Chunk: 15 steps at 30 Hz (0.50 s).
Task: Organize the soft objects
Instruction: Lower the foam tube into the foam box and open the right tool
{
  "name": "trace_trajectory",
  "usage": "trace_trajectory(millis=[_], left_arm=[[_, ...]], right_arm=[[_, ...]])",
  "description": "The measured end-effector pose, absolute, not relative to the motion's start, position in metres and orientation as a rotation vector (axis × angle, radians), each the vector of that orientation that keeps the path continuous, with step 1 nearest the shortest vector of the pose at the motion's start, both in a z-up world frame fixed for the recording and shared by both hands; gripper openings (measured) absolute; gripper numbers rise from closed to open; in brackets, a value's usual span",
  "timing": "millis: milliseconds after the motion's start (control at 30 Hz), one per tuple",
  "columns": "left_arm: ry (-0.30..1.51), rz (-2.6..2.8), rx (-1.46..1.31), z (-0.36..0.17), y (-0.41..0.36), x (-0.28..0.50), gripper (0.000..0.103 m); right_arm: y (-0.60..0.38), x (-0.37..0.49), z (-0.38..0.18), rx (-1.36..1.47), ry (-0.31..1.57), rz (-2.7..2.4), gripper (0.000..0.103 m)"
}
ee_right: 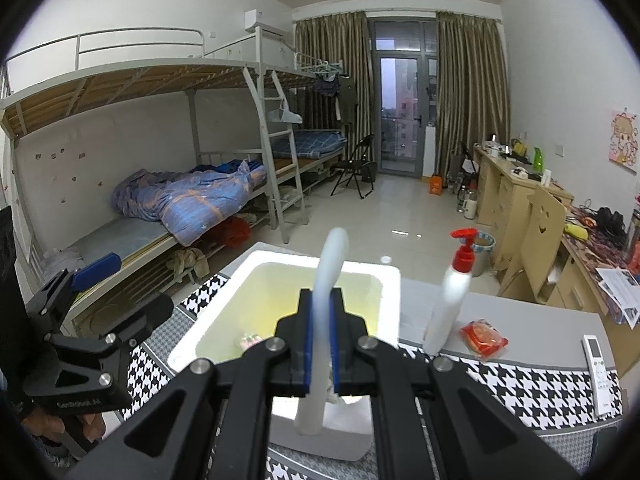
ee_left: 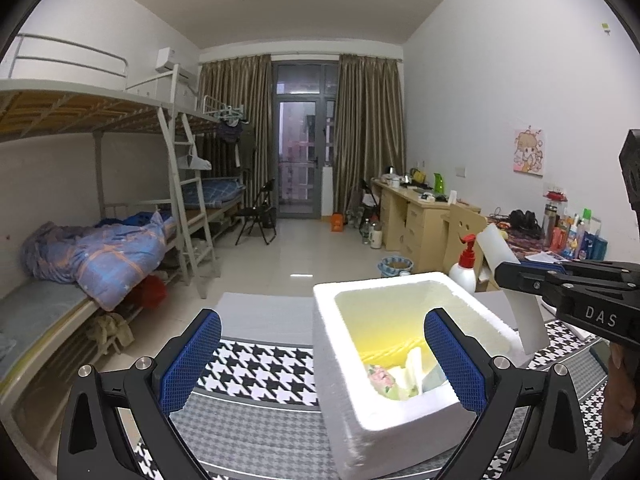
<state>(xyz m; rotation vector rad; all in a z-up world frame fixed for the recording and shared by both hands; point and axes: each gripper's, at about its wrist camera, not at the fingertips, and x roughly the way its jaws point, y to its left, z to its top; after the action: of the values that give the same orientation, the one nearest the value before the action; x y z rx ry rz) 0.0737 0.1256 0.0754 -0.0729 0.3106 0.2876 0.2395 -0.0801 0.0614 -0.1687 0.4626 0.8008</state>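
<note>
The right gripper (ee_right: 320,344) is clamping its blue-padded fingers (ee_right: 306,344) on a white foam sheet (ee_right: 326,280), which is standing upright and curling over above the near rim of a white foam box (ee_right: 390,300). The left gripper (ee_left: 322,364) is hovering with its fingers (ee_left: 192,364) spread wide and nothing between them, one finger over the box's opening. Inside the box (ee_left: 332,360), a few soft pieces (ee_left: 394,376) are lying at the bottom, possibly cloths; the view is too dim to say. The box is sitting on a bench (ee_right: 540,384) under a black-and-white houndstooth cloth. Just beside it, a white pump bottle (ee_right: 450,292) with a red top is standing, then a red packet (ee_right: 484,334) and a white remote (ee_right: 598,376). "DAS" is showing on the right gripper's body (ee_left: 600,316). Farther off, bunk beds (ee_right: 180,184) are lining the left wall
</note>
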Motion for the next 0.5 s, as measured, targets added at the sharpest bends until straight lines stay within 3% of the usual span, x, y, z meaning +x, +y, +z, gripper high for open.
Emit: trace_trajectory(millis=[500], left_arm=[[0.308,0.326,-0.103,0.068,0.139,0.057,0.102]], right_arm=[[-0.052,0.243,0.055,-0.196,0.508,0.844,0.009]])
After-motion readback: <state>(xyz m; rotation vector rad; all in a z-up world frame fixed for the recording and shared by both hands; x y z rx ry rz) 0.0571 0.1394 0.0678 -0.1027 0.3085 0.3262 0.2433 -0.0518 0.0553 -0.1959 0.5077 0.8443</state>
